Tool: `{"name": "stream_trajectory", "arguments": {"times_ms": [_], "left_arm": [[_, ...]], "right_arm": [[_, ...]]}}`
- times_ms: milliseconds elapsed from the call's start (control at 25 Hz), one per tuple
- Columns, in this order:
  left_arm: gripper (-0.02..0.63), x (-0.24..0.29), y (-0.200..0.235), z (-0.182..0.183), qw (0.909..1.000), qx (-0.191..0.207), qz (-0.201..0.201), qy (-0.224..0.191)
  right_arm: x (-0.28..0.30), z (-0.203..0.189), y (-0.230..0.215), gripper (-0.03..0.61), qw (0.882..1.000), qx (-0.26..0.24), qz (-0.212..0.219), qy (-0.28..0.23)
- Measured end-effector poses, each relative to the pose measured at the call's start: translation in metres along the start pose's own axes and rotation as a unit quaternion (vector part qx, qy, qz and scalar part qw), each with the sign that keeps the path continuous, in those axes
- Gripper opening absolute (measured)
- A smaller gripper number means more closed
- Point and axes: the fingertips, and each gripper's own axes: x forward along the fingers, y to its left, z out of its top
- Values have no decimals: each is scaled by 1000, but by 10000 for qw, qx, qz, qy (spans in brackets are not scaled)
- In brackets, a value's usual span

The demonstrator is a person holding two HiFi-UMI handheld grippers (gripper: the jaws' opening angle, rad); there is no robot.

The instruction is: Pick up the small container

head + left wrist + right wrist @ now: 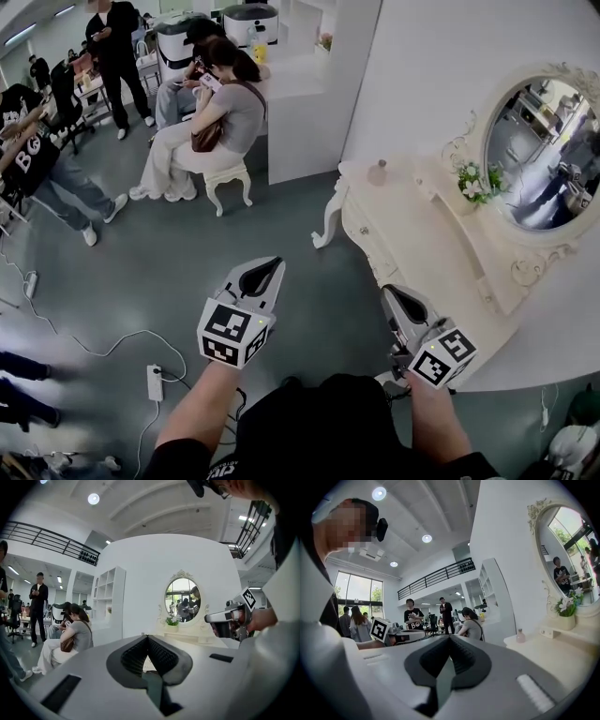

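The small container (378, 173), a pale pink bottle, stands upright at the far left end of the white dressing table (412, 234); in the right gripper view the small container (520, 636) shows ahead to the right. Both grippers hang over the floor, well short of it. My left gripper (273, 265) is shut with nothing between its jaws, as the left gripper (147, 637) shows in its own view. My right gripper (388, 294) hovers beside the table's front edge; the right gripper (449, 638) has its jaws together and empty.
An oval mirror (539, 155) and a pot of white flowers (472, 178) stand at the back of the table. Two people sit on a white bench (225, 173), with others standing behind them. A power strip (155, 382) and cables lie on the floor at the left.
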Motion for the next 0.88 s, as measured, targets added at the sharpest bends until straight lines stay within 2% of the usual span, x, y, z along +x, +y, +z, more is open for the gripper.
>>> {"name": "stream_trajectory", "arguments": {"times_ms": [240,440,600,880], "left_arm": [[5,19,14,-7,9999,-120,-18,86],[5,57,28,-5,9997,-210,28,117],[5,101,38,-3,9996,-114,-17,259],[5,200,58,15,9991,-174,-16,393]], "right_arm": [[22,3,-17,11,10000,23,41,-19],[44,1,-49,11,9999,112,108,-30],[70,3,-93,11,9996,258,86,-88],[117,25,-185,11,9992,367,123,-51]]}}
